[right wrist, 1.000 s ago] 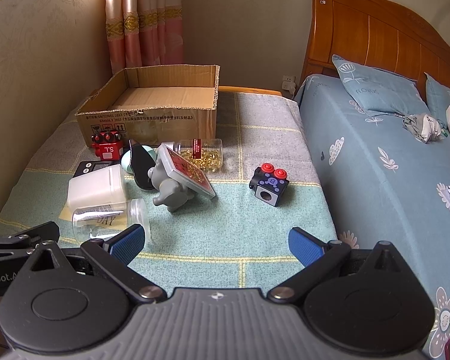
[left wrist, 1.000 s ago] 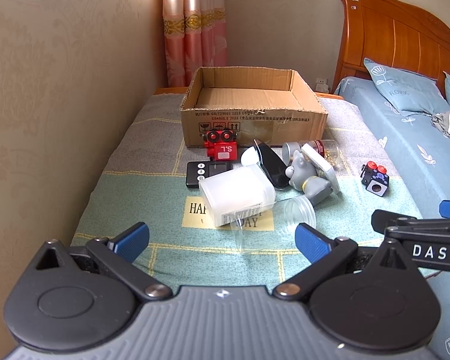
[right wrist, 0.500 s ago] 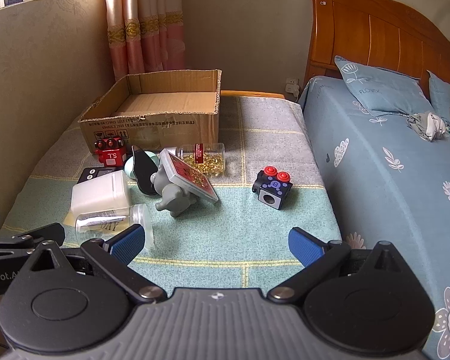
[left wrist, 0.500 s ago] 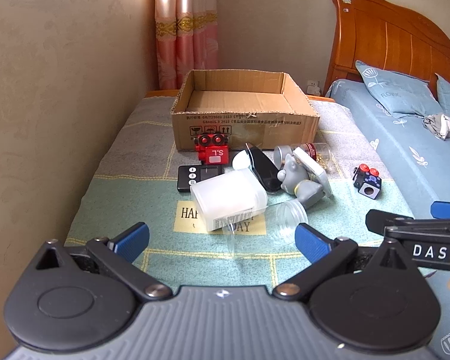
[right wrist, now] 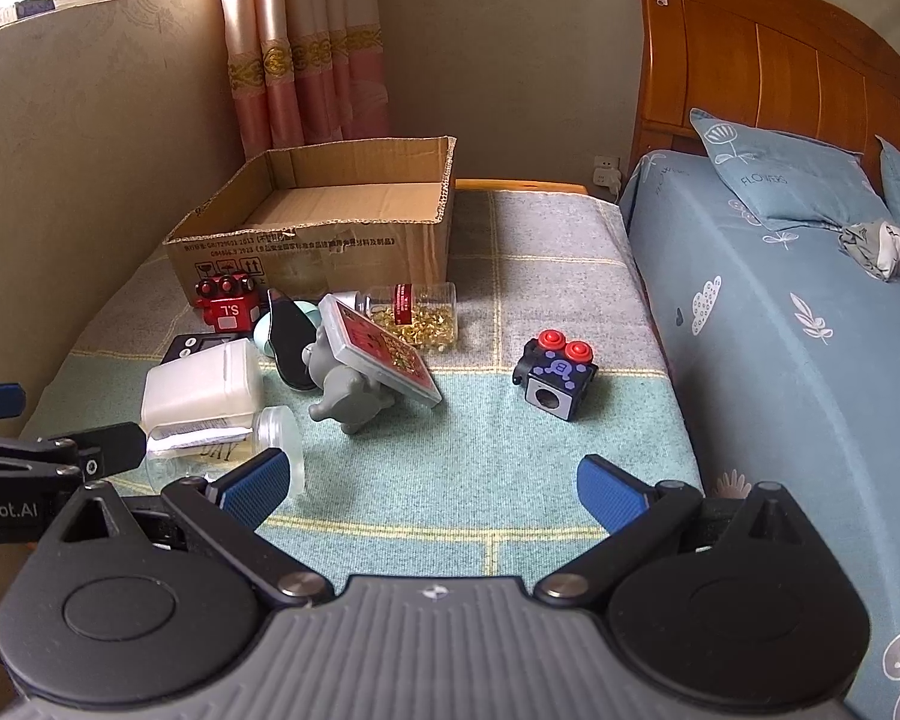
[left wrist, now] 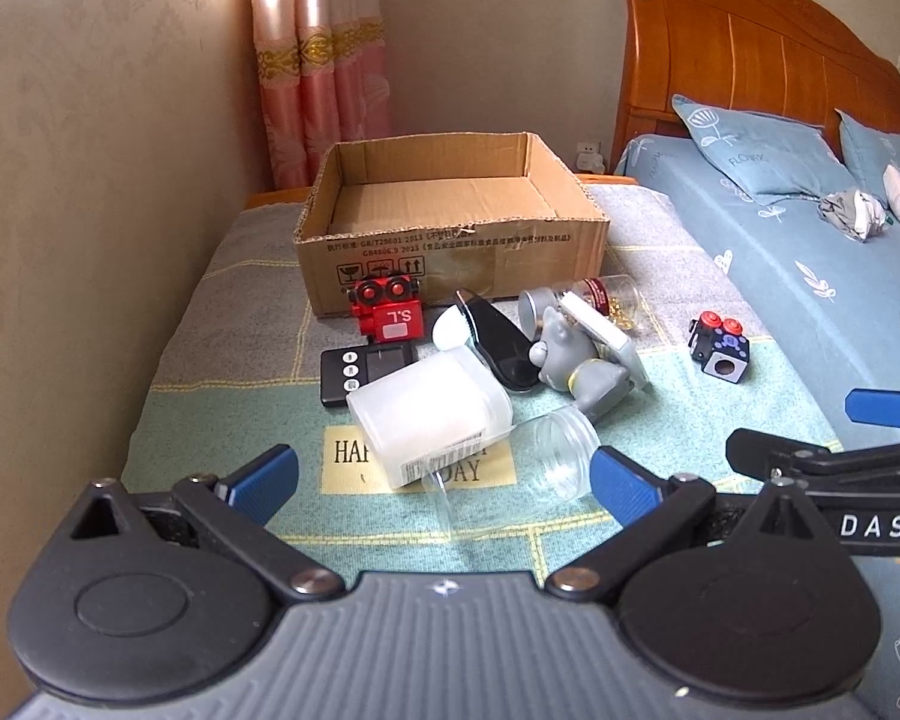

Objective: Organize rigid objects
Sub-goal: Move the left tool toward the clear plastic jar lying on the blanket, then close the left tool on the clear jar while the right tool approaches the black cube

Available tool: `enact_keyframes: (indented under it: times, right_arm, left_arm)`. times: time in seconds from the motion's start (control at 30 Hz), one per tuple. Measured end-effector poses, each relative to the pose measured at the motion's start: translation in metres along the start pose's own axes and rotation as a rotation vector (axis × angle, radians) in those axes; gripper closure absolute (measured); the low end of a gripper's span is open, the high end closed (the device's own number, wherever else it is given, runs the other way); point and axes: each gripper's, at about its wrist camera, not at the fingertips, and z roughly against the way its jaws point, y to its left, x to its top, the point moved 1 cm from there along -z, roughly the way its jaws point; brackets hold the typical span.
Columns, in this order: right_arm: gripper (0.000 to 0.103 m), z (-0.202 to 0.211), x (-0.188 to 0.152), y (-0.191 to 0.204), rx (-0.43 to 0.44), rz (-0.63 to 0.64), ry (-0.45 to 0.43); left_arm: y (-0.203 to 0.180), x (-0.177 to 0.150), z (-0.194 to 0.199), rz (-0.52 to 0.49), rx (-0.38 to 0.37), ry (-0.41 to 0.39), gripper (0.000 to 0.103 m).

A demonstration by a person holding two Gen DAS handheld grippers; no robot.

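Left hand-held gripper (left wrist: 444, 474): held wide open, empty.
Right hand-held gripper (right wrist: 432, 483): held wide open, empty.
Cardboard box (left wrist: 450, 222): seen empty.

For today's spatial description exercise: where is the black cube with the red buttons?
The black cube sits alone on the green blanket, right of the grey figurine and the cluttered pile, near the bed.

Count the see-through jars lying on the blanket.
2. One empty clear jar lies nearest the grippers, beside the white container. The other jar, holding gold pins, lies near the cardboard box. Clutter may hide more.
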Motion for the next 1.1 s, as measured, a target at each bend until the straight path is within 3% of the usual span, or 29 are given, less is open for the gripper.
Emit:
enact_keyframes:
  times: [0.4,0.77,1.1]
  right_arm:
    - [0.0,-0.026,-0.015,-0.026,-0.006,-0.003,0.044]
    - [0.0,-0.049,-0.023,-0.051,-0.007,-0.054,0.084]
    - [0.0,-0.056,-0.021,-0.051,0.013,-0.065,0.09]
  left_arm:
    - [-0.033,0.012,-0.049,-0.136,-0.011,0.073,0.001]
    - [-0.052,0.014,-0.089,-0.167,0.027,0.106,0.001]
    - [-0.027,-0.009,-0.078,-0.202,0.062,0.075,0.001]
